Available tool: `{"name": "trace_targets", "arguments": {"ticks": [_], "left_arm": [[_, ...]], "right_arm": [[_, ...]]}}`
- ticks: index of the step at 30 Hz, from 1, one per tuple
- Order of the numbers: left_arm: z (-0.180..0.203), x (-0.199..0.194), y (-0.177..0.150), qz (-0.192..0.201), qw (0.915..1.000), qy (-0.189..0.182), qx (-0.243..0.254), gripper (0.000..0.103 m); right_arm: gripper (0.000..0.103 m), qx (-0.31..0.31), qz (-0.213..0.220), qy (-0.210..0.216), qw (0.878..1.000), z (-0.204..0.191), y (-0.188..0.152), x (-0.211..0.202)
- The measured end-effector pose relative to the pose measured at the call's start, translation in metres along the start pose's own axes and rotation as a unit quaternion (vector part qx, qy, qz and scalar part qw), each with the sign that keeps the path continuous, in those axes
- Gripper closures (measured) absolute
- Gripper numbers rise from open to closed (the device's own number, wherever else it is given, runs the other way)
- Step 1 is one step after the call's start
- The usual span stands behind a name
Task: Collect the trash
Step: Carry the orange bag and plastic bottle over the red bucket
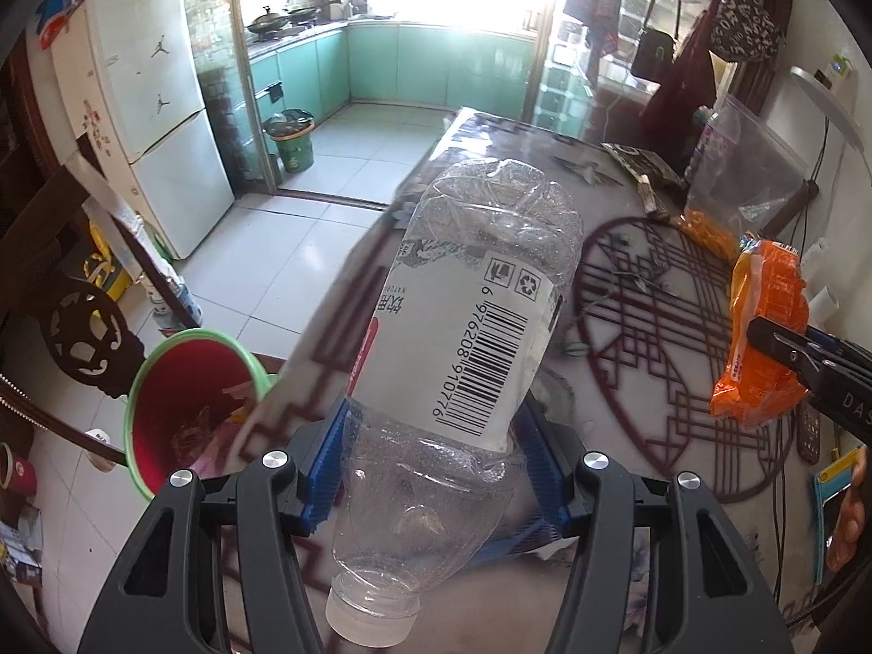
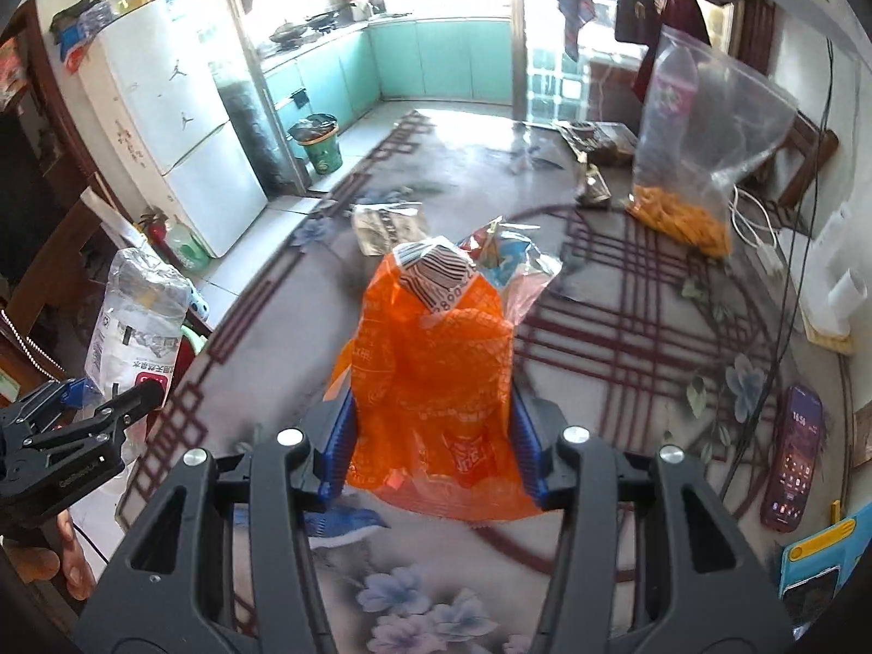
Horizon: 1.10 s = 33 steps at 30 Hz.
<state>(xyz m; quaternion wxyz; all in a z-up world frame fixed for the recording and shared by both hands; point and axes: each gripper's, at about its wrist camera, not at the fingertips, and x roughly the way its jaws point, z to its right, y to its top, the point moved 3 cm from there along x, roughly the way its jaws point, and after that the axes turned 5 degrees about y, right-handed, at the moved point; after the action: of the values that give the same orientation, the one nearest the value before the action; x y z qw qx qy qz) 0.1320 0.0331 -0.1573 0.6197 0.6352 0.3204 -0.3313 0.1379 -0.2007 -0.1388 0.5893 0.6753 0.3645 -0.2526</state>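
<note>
My left gripper (image 1: 430, 463) is shut on a clear empty plastic bottle (image 1: 468, 294) with a white label and barcode, cap end toward the camera, held above the table's left edge. That bottle (image 2: 139, 327) and the left gripper (image 2: 111, 398) also show at the left of the right wrist view. My right gripper (image 2: 433, 447) is shut on a crumpled orange plastic wrapper (image 2: 436, 376), lifted over the table; the orange wrapper (image 1: 763, 338) shows at the right of the left wrist view. A red bin with a green rim (image 1: 185, 409) stands on the floor left of the table.
On the patterned table (image 2: 627, 327) lie a silver wrapper (image 2: 387, 226), a blue and clear wrapper (image 2: 507, 256), a clear bag of orange snacks (image 2: 692, 163), a phone (image 2: 793, 458) and a remote (image 1: 809, 430). A white fridge (image 1: 158, 109) and a green bin (image 1: 294, 139) stand beyond.
</note>
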Motion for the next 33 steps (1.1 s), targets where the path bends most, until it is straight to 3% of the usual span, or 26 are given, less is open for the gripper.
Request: {"name": "trace_targets", "arguments": {"ticks": [15,33], "left_arm": [[-0.100,0.014,0.004,-0.005,0.9998,-0.004,-0.020,0.048],[-0.198,0.022,0.004,-0.007,0.9986,0.005,-0.052,0.048]], "right_arm": [[0.055,-0.022,0.000,-0.023,0.999,-0.098,0.004,0.012],[0.055,-0.069,0.007,-0.018,0.997,-0.208,0.016,0.028]]}}
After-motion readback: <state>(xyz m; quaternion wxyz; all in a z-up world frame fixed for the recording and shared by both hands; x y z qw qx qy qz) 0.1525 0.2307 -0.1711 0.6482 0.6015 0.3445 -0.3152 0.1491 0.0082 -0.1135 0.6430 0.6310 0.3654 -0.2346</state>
